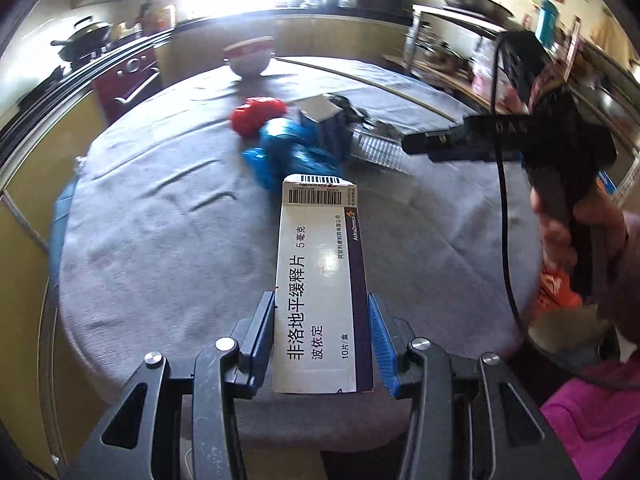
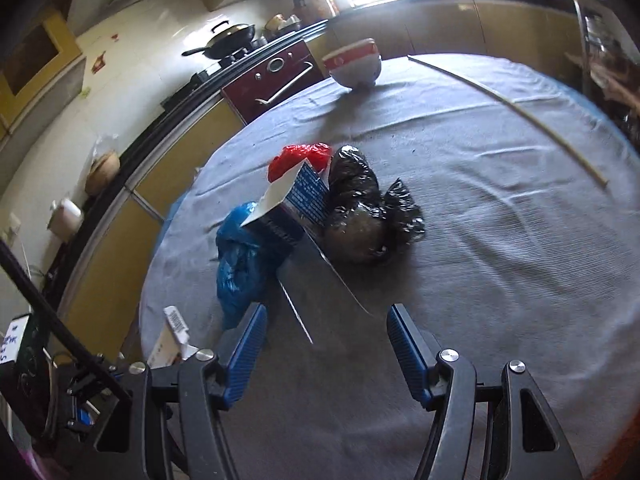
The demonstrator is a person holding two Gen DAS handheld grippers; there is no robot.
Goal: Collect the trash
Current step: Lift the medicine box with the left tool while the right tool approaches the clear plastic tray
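Observation:
My left gripper (image 1: 322, 312) is shut on a white medicine box (image 1: 320, 280) with a barcode and Chinese print, held above the round grey-clothed table (image 1: 160, 240); the box also shows at the left edge in the right wrist view (image 2: 172, 336). A trash pile lies mid-table: a blue plastic bag (image 2: 240, 256), a red bag (image 2: 298, 158), a black bag (image 2: 360, 208), a blue-and-white carton (image 2: 292, 204) and a clear plastic tray (image 2: 320, 280). My right gripper (image 2: 326, 320) is open and empty, hovering just short of the clear tray. It shows from the side in the left wrist view (image 1: 416, 146).
A red-and-white bowl (image 2: 354, 64) stands at the table's far edge. A thin stick (image 2: 512, 108) lies across the far right of the cloth. A stove with a wok (image 2: 228, 42) and counters ring the table.

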